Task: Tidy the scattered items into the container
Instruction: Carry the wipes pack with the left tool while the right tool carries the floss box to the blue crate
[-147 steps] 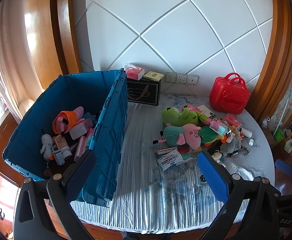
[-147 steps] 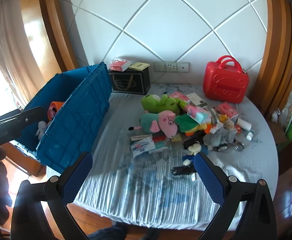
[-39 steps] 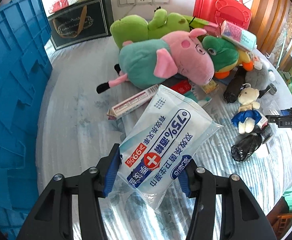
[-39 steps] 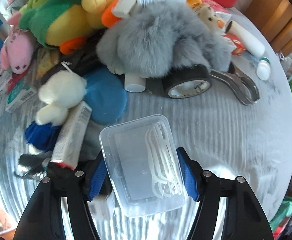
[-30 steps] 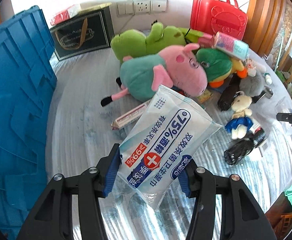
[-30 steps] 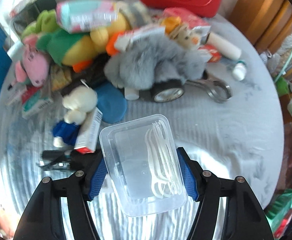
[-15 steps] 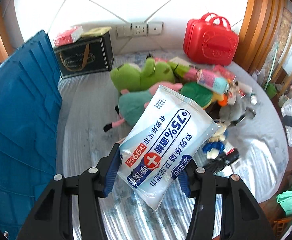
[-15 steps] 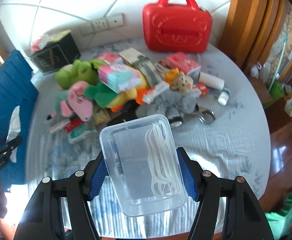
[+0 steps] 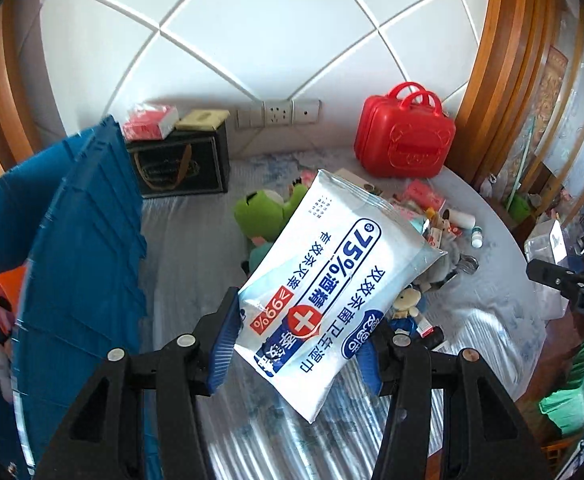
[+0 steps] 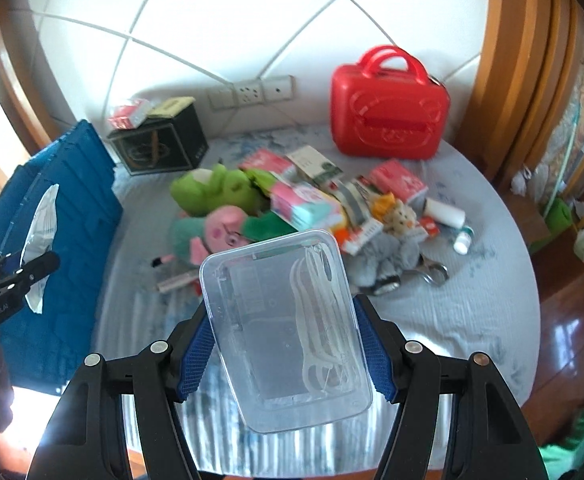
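Currently, a wipes packet [image 9: 331, 280] is clamped in the left gripper [image 9: 295, 344], a clear floss-pick box [image 10: 286, 328] in the right gripper [image 10: 284, 354]. Blue crate [image 9: 80, 248] lies left of both, nearer the left one.

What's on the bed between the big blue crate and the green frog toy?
Only bare striped sheet lies between the blue plastic crate and the green plush frog, seen in the right wrist view.

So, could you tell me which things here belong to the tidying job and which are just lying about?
Job:
- wipes pack, in left gripper
- clear box, in right gripper
- blue crate
- scattered toys

Lying about:
- red case
- black box
- wall sockets
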`<state>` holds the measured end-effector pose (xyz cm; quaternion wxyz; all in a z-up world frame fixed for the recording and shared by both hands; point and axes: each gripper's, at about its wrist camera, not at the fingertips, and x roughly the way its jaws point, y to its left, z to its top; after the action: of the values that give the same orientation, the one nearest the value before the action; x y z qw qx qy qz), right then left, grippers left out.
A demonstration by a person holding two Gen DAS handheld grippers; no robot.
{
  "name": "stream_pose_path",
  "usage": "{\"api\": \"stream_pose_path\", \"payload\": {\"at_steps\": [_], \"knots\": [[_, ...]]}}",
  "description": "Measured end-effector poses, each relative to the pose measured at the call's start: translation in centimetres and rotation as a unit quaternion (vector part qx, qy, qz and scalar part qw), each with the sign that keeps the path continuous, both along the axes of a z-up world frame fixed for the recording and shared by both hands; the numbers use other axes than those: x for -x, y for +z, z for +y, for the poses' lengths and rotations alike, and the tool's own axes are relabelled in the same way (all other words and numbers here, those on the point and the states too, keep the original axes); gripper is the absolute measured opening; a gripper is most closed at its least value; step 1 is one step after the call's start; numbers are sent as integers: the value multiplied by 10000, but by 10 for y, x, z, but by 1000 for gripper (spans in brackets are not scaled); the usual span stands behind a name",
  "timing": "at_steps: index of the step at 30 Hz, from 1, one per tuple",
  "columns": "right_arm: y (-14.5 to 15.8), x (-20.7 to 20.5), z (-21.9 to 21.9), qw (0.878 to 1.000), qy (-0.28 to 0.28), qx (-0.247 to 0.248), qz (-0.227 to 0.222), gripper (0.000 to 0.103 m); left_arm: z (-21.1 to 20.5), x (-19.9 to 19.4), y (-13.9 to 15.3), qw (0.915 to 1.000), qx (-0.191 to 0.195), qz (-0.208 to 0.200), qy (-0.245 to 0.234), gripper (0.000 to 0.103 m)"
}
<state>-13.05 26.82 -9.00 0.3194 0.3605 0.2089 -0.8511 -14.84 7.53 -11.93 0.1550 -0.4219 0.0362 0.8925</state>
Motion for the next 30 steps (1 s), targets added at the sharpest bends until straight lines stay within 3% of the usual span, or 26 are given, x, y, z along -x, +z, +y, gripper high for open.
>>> {"api": "stream_pose_path", "payload": {"at_steps": [8,13,30], "knots": [[17,-43,-40,9990,383,121,219,66,-56,-2,38,9988,-161,273,363,51],[25,-72,-71,9972,645,150,333,66,-93,-11,55,9972,-71,498,561,51],[6,-202,-194,9772,2081,121,392,66,-236,-35,71,9876,45,635,1432,51]]}}
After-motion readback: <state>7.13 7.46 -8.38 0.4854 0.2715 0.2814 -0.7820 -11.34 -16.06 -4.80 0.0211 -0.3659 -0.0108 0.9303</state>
